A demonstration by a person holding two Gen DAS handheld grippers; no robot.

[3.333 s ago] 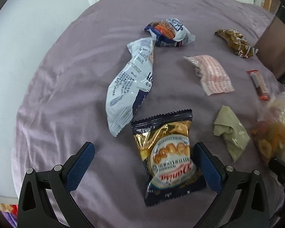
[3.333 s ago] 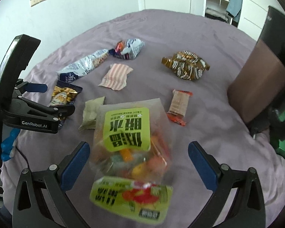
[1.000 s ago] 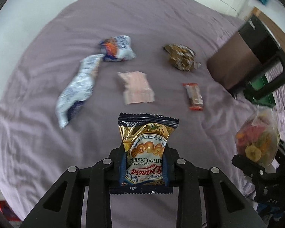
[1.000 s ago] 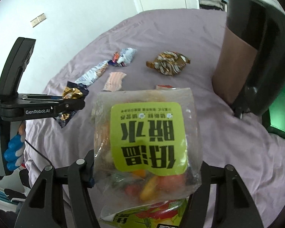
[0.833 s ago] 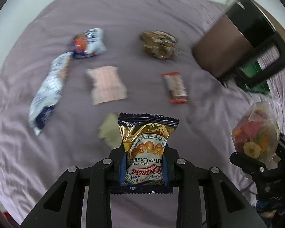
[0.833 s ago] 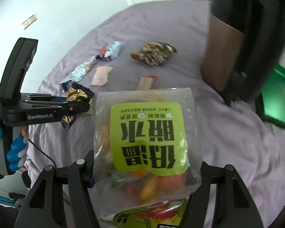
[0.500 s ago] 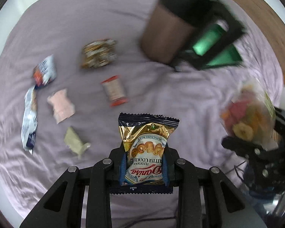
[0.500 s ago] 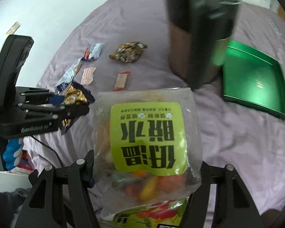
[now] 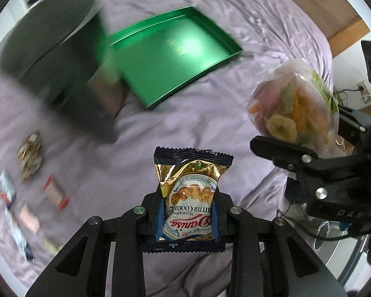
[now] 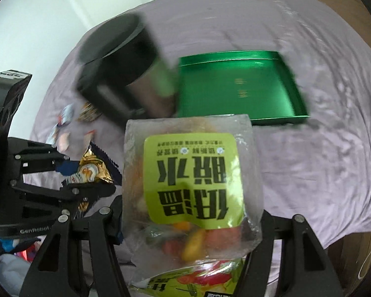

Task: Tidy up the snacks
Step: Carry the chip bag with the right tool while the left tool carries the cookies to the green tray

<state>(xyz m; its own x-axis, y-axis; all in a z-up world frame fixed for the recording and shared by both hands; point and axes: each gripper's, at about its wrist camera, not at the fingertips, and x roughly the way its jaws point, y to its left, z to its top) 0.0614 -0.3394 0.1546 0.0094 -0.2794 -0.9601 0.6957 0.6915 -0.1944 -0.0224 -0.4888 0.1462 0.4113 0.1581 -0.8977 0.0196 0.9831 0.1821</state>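
My left gripper (image 9: 188, 219) is shut on a gold and dark blue butter cookie packet (image 9: 191, 185) and holds it above the purple bedspread. My right gripper (image 10: 190, 219) is shut on a clear bag of dried fruit crisps with a green label (image 10: 193, 178); the bag also shows at the right of the left wrist view (image 9: 294, 109). A green metal tray (image 9: 170, 52) (image 10: 240, 86) lies on the bed ahead of both grippers. The left gripper with the cookie packet (image 10: 92, 170) shows at the left of the right wrist view.
A dark stool-like object with a brown side (image 9: 54, 57) (image 10: 126, 66) stands left of the tray, blurred. Several snack packets (image 9: 29, 158) lie on the bedspread (image 9: 210, 111) at the far left. The bed's edge and floor are at the right.
Both grippers have swung right with their packets. The green tray has come into full view ahead, and the loose snacks have slid to the far left.
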